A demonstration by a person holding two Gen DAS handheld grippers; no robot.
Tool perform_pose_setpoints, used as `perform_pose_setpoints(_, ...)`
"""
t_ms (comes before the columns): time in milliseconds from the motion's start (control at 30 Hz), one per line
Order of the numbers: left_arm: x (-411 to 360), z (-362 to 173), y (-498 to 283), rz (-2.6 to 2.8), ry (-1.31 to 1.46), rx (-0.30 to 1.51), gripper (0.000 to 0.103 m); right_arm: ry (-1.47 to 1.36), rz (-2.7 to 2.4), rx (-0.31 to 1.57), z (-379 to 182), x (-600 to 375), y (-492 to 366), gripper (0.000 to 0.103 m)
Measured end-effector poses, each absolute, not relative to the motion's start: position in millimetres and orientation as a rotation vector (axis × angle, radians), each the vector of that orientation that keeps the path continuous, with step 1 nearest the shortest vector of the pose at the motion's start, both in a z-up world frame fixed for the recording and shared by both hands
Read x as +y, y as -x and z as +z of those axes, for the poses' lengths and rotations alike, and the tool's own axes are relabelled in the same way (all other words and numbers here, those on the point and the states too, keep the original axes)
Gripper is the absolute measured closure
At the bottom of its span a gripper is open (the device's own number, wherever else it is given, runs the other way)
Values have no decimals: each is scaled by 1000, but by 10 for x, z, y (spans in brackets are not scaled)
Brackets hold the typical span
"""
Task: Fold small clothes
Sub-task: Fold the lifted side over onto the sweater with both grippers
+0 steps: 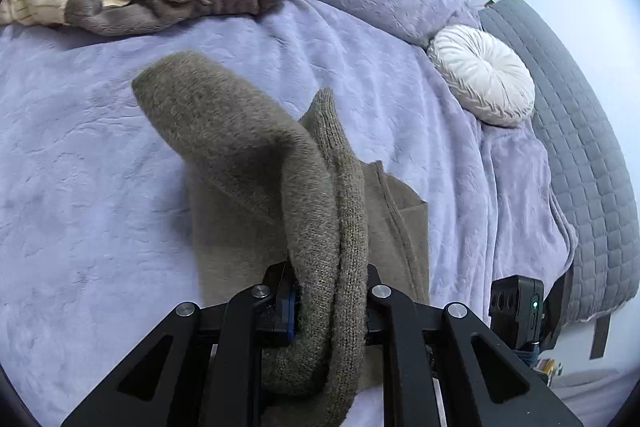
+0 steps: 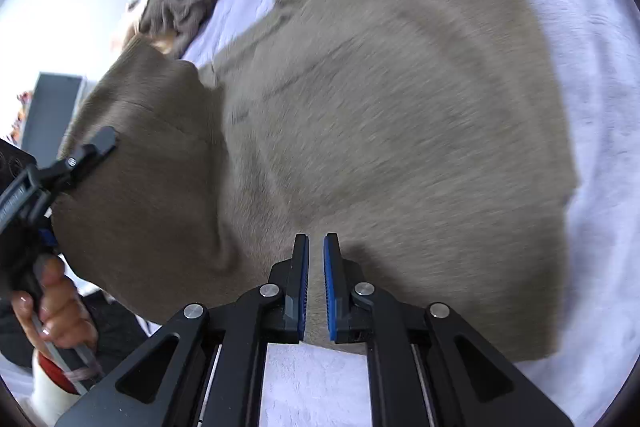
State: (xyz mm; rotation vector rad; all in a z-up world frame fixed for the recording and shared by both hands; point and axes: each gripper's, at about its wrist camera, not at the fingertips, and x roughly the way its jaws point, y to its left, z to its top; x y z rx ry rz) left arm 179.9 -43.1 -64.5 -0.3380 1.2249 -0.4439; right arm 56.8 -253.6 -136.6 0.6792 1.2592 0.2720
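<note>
A: What has the left gripper (image 1: 330, 303) got?
B: Its jaws are clamped on a thick fold of the taupe knit sweater (image 1: 248, 131), a sleeve draped up over it.
A: And the right gripper (image 2: 316, 287)?
B: Nearly closed, a narrow gap between its blue pads (image 2: 329, 287), nothing held; it hovers over the sweater's hem.
A: Where's the sweater?
B: Spread on the lavender blanket (image 1: 80, 155), near a white round cushion (image 1: 484, 75).

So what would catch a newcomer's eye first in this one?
The fuzzy taupe knitted sweater spread on the lavender plush blanket, one bunched part lifted in the shut left gripper. The right gripper hovers over its near edge, jaws narrowly apart. A white round pleated cushion lies far right.
</note>
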Motion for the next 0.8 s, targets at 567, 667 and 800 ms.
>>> perform_pose_setpoints(567,-1326,-997,-1657,-456,113,1283,58,-1252,376,1128,-1913,-3234,-678,48)
perform_pose_setpoints(667,-1114,-826,-1604,-439,159,1224,28,-1322,419,1087,-1884,-3256,-727,39)
perform_pose_setpoints(800,-800,-688,-1552,-407,207,1186,28,-1431,432,1051,-1926,-3308,-823,37)
